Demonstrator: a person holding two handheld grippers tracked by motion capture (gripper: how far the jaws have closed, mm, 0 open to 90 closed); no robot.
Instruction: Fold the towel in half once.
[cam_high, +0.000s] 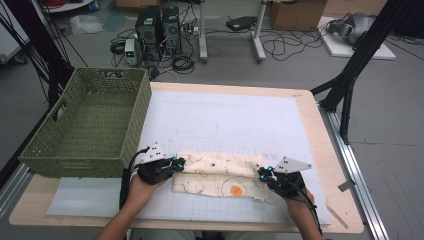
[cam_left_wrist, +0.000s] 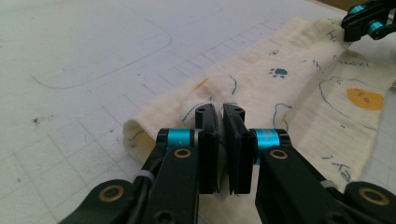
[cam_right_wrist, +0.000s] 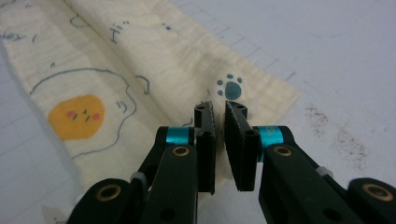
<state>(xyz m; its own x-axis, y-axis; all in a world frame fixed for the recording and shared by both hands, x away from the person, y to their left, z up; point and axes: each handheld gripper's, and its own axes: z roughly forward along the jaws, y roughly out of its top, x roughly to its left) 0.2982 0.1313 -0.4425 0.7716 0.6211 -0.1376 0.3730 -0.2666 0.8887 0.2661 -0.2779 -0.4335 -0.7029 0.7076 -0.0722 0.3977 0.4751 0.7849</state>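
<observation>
A cream cloth (cam_high: 220, 176) printed with a fried egg and paw marks lies folded lengthwise on the white gridded mat (cam_high: 225, 120), near the table's front. My left gripper (cam_high: 181, 162) sits at the cloth's left end. In the left gripper view its jaws (cam_left_wrist: 220, 109) stand almost together, with a thin strip of the rolled cloth edge (cam_left_wrist: 154, 123) pinched between them. My right gripper (cam_high: 261, 172) sits at the cloth's right end. Its jaws (cam_right_wrist: 219, 107) are nearly closed on the cloth (cam_right_wrist: 140, 60) beside a blue paw print (cam_right_wrist: 229, 88). The right gripper's tip (cam_left_wrist: 369, 21) also shows far off in the left gripper view.
A green woven basket (cam_high: 75, 160) stands with nothing in it at the table's left, close to my left hand. Beyond the cloth the mat stretches bare to the far edge. Computers and cables lie on the floor beyond the table. Black frame legs stand at the right.
</observation>
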